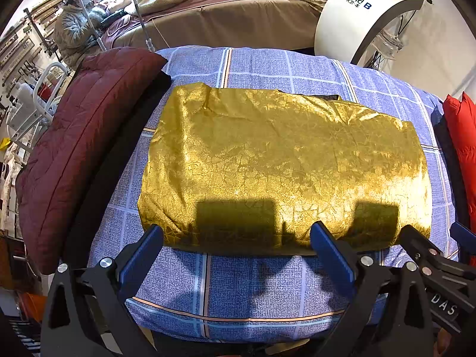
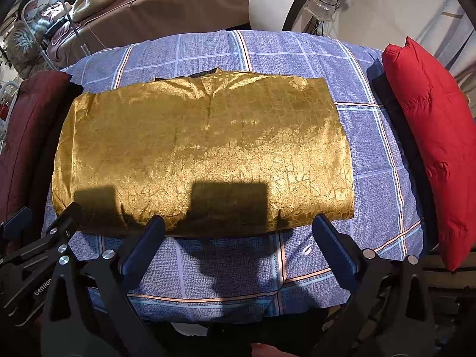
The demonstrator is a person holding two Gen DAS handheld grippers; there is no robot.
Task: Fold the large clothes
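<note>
A shiny gold padded garment (image 1: 279,163) lies folded into a thick rectangle on the blue checked bedcover (image 1: 253,291); the right wrist view shows the same garment (image 2: 202,145) on the cover (image 2: 238,276). My left gripper (image 1: 236,235) is open at the garment's near edge, fingertips level with the fold and nothing between them. My right gripper (image 2: 238,226) is open too, at the near edge further right. The right gripper's finger (image 1: 416,241) shows at the right of the left wrist view, and the left gripper's finger (image 2: 65,217) at the left of the right wrist view.
A dark red quilted jacket (image 1: 77,148) lies along the left side of the cover. A bright red padded jacket (image 2: 437,136) lies on the right. Behind stand a brown bed (image 1: 226,20), a white machine (image 1: 366,15) and a seated person (image 1: 74,29).
</note>
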